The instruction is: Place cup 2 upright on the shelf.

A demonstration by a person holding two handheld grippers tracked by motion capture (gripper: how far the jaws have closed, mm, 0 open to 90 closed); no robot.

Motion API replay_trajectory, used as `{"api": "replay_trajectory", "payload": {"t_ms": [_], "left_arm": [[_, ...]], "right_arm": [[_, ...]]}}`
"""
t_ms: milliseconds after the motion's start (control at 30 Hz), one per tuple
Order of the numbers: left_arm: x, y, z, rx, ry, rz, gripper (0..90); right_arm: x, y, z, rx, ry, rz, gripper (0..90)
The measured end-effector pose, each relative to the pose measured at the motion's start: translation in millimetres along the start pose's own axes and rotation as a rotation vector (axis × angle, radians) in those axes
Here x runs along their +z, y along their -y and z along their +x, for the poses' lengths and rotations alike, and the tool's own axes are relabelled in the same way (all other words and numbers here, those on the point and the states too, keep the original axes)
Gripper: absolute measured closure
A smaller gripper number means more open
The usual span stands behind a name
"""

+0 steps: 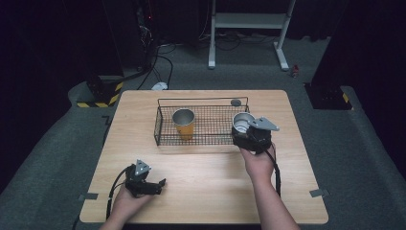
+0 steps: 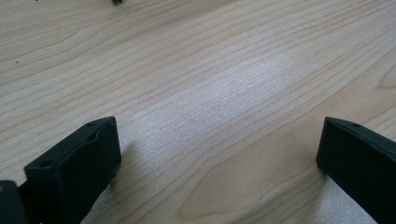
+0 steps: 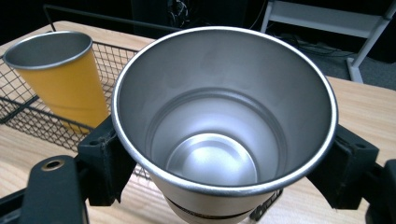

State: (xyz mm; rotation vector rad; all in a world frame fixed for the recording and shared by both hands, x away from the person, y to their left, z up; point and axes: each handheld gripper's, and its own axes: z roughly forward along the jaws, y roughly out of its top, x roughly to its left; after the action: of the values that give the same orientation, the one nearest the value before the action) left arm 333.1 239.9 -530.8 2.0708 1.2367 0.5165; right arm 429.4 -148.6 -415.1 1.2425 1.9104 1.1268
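Steel cup being carried to the wire basket

The right gripper (image 1: pixel 245 128) is holding the steel cup (image 3: pixel 224 126) upright, jaws clamped on its sides just below the rim, at the right end of the wire basket (image 1: pixel 163 125), where a yellow cup (image 1: pixel 184 123) is already standing. Judging by this, the placing step is under way; next the cup needs lowering inside the basket wall before release. The left gripper (image 1: pixel 152 184) is resting low over the counter (image 2: pixel 224 70), jaws wide apart and empty.

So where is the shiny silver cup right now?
The silver cup is clamped upright in the right tongs, at the right end of the wire basket in the high view, with the yellow cup standing inside the basket to its left.
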Motion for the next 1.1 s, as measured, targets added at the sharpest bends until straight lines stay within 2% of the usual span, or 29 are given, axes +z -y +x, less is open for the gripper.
{"api": "replay_trajectory", "payload": {"t_ms": [400,833,1100], "left_arm": [[0.0,-0.1,-0.1,0.013,0.006,0.000,0.2],[-0.1,-0.2,0.0,0.015,0.006,0.001,0.2],[0.0,-0.2,0.1,0.016,0.007,0.000,0.2]], "right_arm": [[25.9,-20.3,5.7,-0.011,0.007,0.028,18.5],[61.9,-31.0,14.6,-0.017,0.027,0.072,18.5],[71.4,-43.9,21.1,-0.019,0.030,0.077,18.5]]}}
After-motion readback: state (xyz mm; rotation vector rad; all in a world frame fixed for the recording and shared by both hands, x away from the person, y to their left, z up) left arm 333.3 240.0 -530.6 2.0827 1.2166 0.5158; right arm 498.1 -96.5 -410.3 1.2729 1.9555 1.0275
